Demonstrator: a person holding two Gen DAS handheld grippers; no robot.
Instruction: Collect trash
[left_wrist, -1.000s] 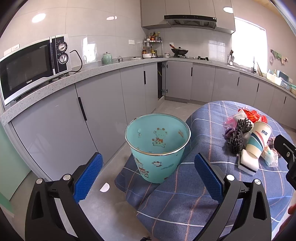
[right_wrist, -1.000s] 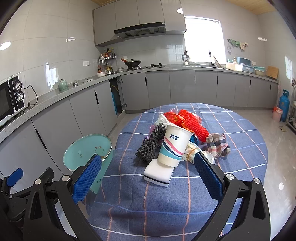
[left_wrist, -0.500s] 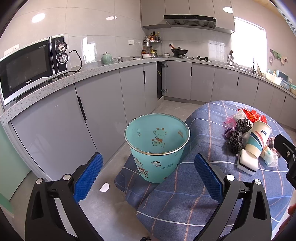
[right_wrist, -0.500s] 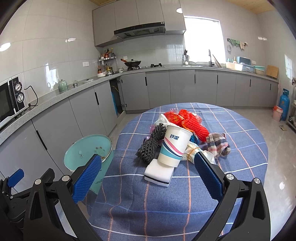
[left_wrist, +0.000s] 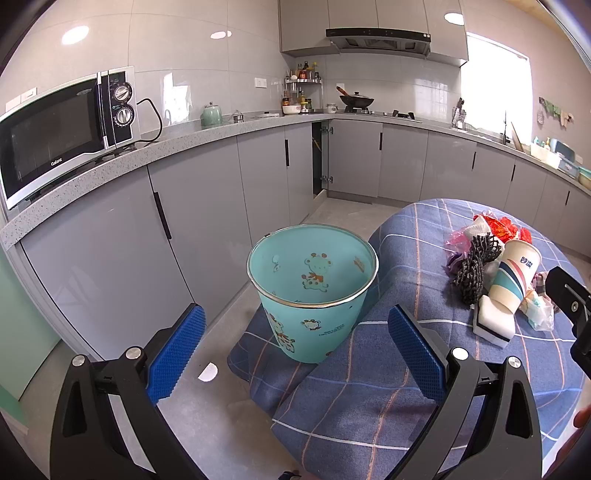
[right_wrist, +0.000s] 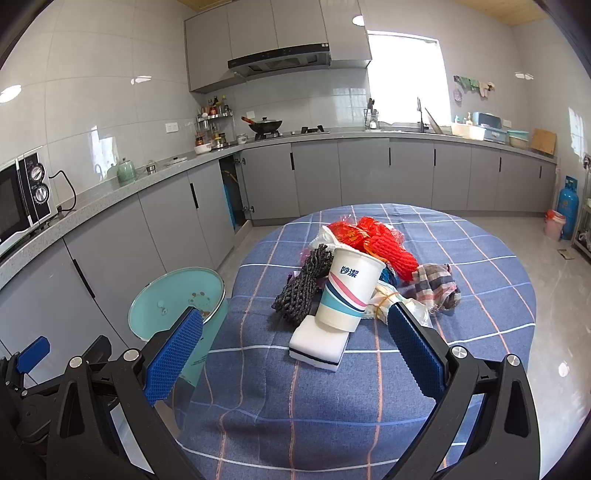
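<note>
A teal bin (left_wrist: 312, 295) with cartoon prints stands at the left edge of the blue checked table (left_wrist: 369, 387); it also shows in the right wrist view (right_wrist: 173, 302). My left gripper (left_wrist: 293, 350) is open and empty, just in front of the bin. A trash pile lies on the table: a paper cup (right_wrist: 349, 293) leaning on a white sponge (right_wrist: 319, 345), black foam net (right_wrist: 303, 290), red foam net (right_wrist: 384, 245), a checked rag (right_wrist: 437, 286) and plastic wrappers (right_wrist: 384, 301). My right gripper (right_wrist: 295, 352) is open and empty, short of the sponge.
Grey cabinets (left_wrist: 207, 206) and a counter with a microwave (left_wrist: 62, 129) run along the left and back. A blue gas cylinder (right_wrist: 567, 206) stands on the floor at the far right. The left gripper's body (right_wrist: 33, 369) shows at the right view's lower left.
</note>
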